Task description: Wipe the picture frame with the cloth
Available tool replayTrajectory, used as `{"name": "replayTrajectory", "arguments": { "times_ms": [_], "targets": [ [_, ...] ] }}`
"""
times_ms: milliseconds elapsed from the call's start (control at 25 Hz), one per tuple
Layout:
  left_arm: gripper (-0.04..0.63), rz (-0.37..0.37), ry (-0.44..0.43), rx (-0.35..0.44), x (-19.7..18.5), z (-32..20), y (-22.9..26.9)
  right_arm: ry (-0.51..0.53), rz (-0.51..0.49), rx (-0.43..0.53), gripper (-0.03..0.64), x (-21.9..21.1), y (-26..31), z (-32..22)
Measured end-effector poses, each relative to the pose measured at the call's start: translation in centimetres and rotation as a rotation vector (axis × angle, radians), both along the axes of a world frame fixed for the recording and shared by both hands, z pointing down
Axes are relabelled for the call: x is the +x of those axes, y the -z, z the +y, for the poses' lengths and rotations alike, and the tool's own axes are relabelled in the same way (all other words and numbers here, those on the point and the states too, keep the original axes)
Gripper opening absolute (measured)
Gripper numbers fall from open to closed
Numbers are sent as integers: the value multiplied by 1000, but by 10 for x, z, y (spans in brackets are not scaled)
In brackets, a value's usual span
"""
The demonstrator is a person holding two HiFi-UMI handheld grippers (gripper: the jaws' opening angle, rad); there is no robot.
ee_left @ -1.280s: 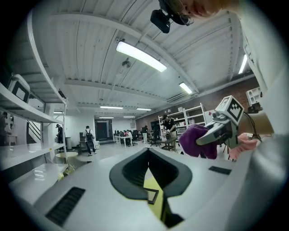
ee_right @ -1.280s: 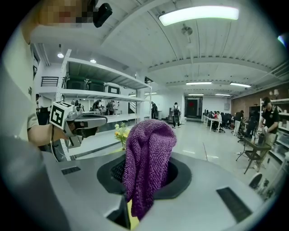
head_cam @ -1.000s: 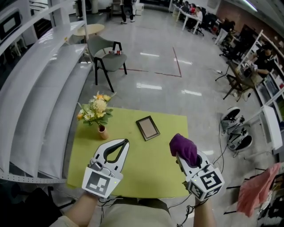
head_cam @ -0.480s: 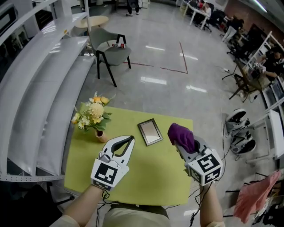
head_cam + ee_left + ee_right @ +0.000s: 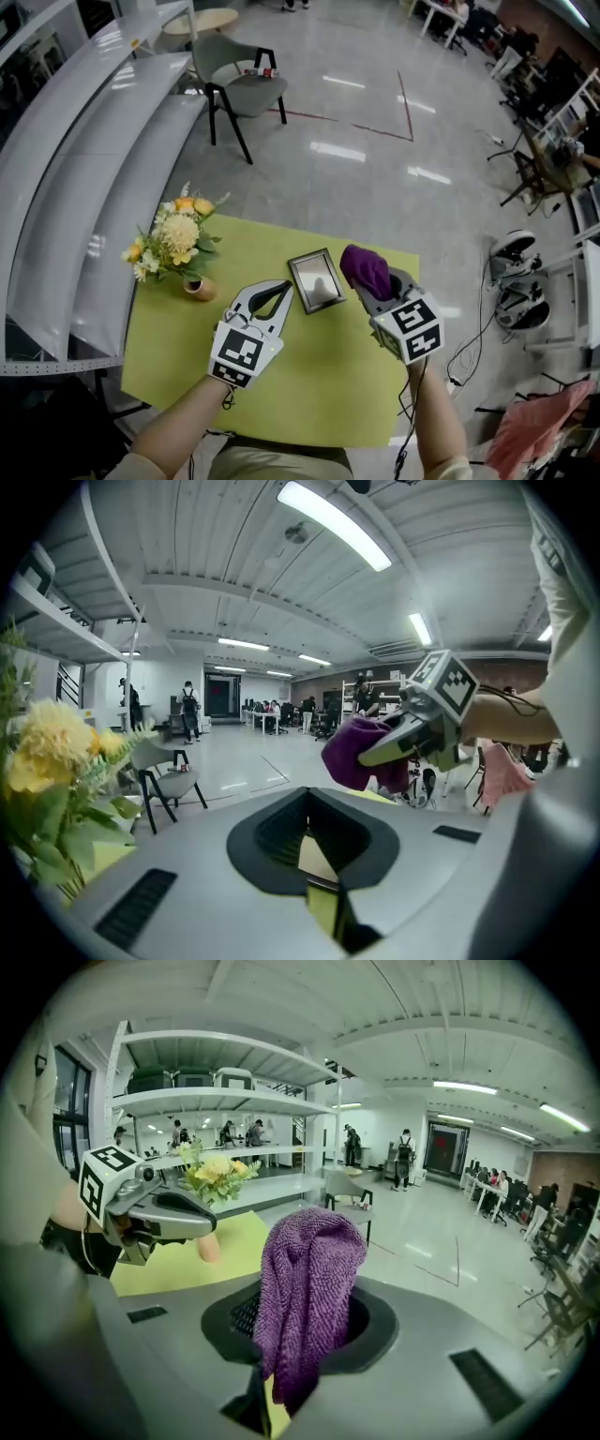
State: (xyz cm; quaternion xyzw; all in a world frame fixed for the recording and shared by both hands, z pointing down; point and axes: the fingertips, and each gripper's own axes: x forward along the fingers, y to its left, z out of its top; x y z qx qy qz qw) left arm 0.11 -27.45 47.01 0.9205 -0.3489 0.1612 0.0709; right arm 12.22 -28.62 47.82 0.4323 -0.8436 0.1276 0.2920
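Cloth (image 5: 366,270), purple and bunched, sits pinched in the right gripper (image 5: 373,284). The right gripper view shows it clamped between the jaws, rising above them and folding over at the top. The left gripper (image 5: 285,287) is clenched with nothing in it: its jaws meet at the tips, and the loop between them shows only the green tabletop (image 5: 319,384) beneath.

The picture frame (image 5: 315,280) lies flat on the tabletop, towards the far edge and turned slightly askew to it. It has a dark border around a pale, reflective centre. It lies between the two grippers. The left gripper's tips are just beside its left edge, and the cloth is at its right edge, overlapping the frame's upper right corner in the head view. Whether the cloth touches the frame cannot be told. In the left gripper view the right gripper and cloth appear raised above the tabletop.

A small vase (image 5: 199,288) holding yellow and white flowers (image 5: 175,238) stands near the tabletop's left side, well apart from the frame. Beyond the tabletop, a grey chair (image 5: 239,86) stands on the glossy floor (image 5: 375,178).
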Motion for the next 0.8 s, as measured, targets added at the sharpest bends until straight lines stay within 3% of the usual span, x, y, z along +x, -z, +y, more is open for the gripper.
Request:
{"name": "replayTrajectory", "arguments": {
  "times_ms": [240,800],
  "targets": [
    [8,-30,11,-79,19,-21,-57,63,72,-14,92,-7,-54,-30],
    [8,-131,1,-265,35,-27,-181,69,95,-14,92,-21,-157,-64]
  ]
}}
